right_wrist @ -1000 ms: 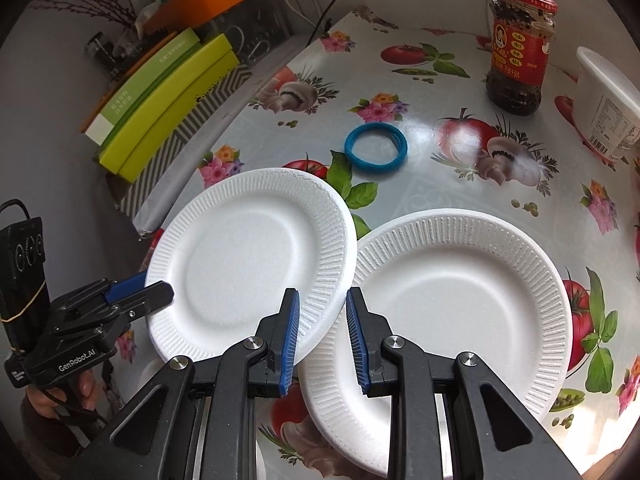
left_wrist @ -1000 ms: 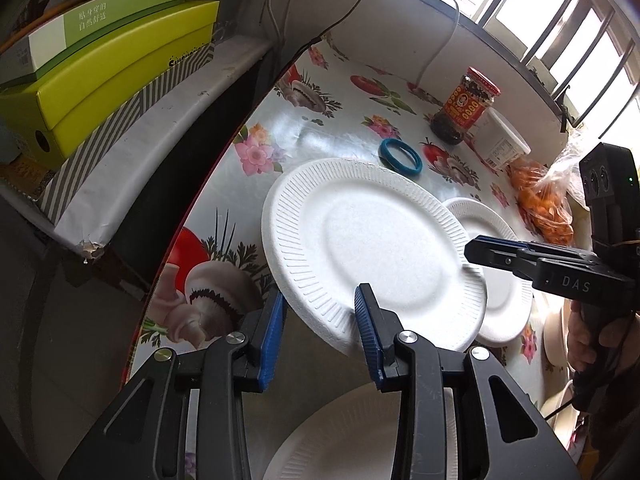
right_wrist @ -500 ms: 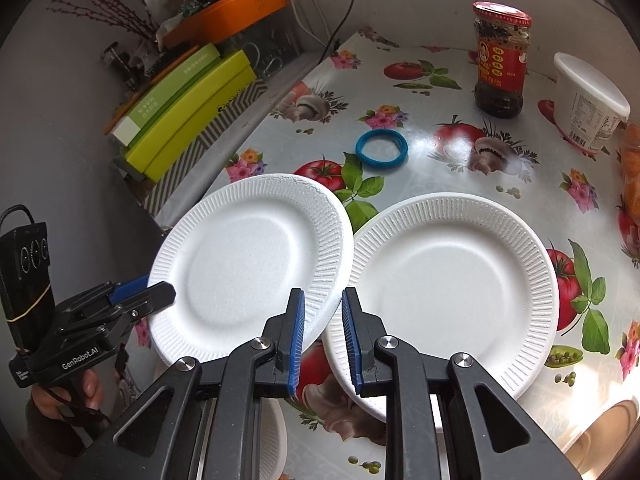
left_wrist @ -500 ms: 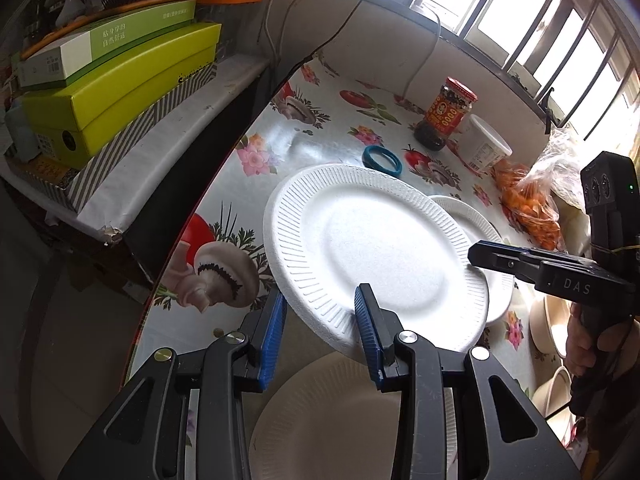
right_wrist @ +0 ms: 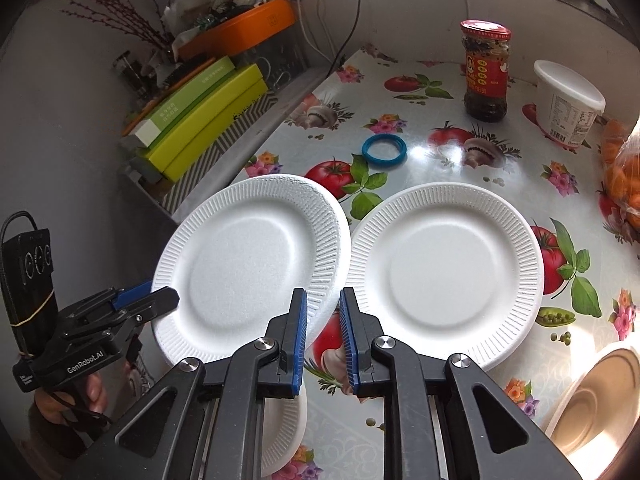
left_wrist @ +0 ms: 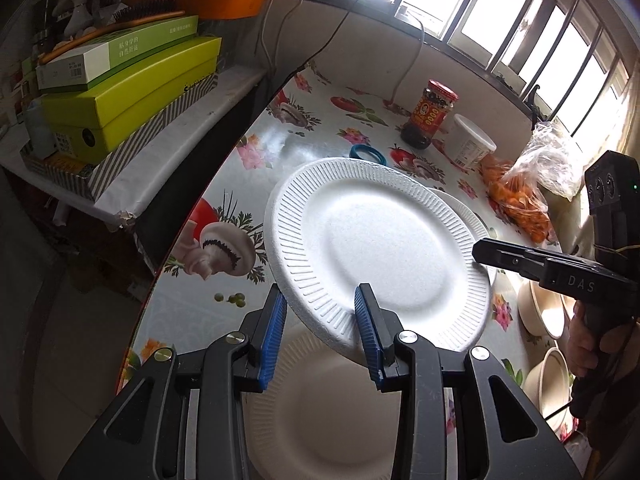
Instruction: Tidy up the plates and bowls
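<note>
My left gripper (left_wrist: 320, 320) is shut on the near rim of a white foam plate (left_wrist: 372, 256) and holds it tilted above the table. That plate (right_wrist: 248, 268) shows at the left of the right wrist view, with my left gripper (right_wrist: 160, 300) on its rim. My right gripper (right_wrist: 323, 320) has its jaws narrowly apart and empty, just off that plate's right edge. A second white plate (right_wrist: 444, 284) lies flat on the table to the right. A third plate (left_wrist: 320, 408) lies under my left gripper. Tan bowls (left_wrist: 544, 312) stand at the right.
On the flowered tablecloth (right_wrist: 432, 136) stand a sauce jar (right_wrist: 486, 70), a white tub (right_wrist: 568, 108), a blue ring (right_wrist: 384, 150) and a bag of orange fruit (left_wrist: 520, 196). Green boxes (left_wrist: 128, 84) are stacked on a shelf to the left. A tan bowl (right_wrist: 596, 396) sits near right.
My left gripper has lifted the held plate higher and drawn it back from the table. My right gripper has backed off a little with it. The third plate under my left gripper has come into view.
</note>
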### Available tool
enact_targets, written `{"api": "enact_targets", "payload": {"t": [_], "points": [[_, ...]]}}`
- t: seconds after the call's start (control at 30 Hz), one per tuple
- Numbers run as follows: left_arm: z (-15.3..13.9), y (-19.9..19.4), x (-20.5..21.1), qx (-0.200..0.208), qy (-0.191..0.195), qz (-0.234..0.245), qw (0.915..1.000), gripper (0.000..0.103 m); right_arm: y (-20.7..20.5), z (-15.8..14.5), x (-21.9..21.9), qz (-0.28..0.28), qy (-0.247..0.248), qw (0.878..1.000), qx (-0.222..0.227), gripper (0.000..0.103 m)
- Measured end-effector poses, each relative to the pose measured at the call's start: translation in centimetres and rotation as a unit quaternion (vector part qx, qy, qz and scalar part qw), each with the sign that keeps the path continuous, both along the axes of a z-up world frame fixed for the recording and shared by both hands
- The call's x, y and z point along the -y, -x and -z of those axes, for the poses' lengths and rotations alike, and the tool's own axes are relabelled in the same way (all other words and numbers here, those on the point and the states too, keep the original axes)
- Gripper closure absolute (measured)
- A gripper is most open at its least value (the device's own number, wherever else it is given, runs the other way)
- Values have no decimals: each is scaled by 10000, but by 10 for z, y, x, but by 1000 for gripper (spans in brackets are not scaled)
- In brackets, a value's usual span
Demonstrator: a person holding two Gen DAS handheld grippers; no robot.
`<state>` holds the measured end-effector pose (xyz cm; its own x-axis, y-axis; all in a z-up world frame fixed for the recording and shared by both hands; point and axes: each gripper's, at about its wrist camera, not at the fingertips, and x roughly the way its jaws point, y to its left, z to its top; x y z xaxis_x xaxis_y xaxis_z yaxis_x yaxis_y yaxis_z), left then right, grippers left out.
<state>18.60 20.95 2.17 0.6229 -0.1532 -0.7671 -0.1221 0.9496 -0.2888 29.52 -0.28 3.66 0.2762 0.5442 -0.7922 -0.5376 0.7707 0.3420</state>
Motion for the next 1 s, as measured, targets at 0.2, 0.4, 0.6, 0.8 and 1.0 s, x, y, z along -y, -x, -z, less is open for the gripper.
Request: {"api": "enact_targets", "payload": {"t": [0.2, 0.4, 0.6, 0.8, 1.0], "points": [[-2, 20, 4, 74, -52, -10, 10000, 66, 20, -3, 3, -25, -37, 10000, 67, 87], [0, 41, 5, 96, -107, -53, 9999, 66, 44, -4, 4, -108, -19, 9997, 215, 87], [1, 65, 5, 135, -161, -79, 9997, 66, 64, 0, 5, -166, -73, 9996, 193, 87], [8, 81, 8, 127, -160, -53, 9998, 66, 80, 8, 8, -196, -23, 9997, 161, 87], [25, 91, 8, -33, -75, -81, 9999, 66, 94, 21, 5, -280, 136, 9994, 167, 87]]}}
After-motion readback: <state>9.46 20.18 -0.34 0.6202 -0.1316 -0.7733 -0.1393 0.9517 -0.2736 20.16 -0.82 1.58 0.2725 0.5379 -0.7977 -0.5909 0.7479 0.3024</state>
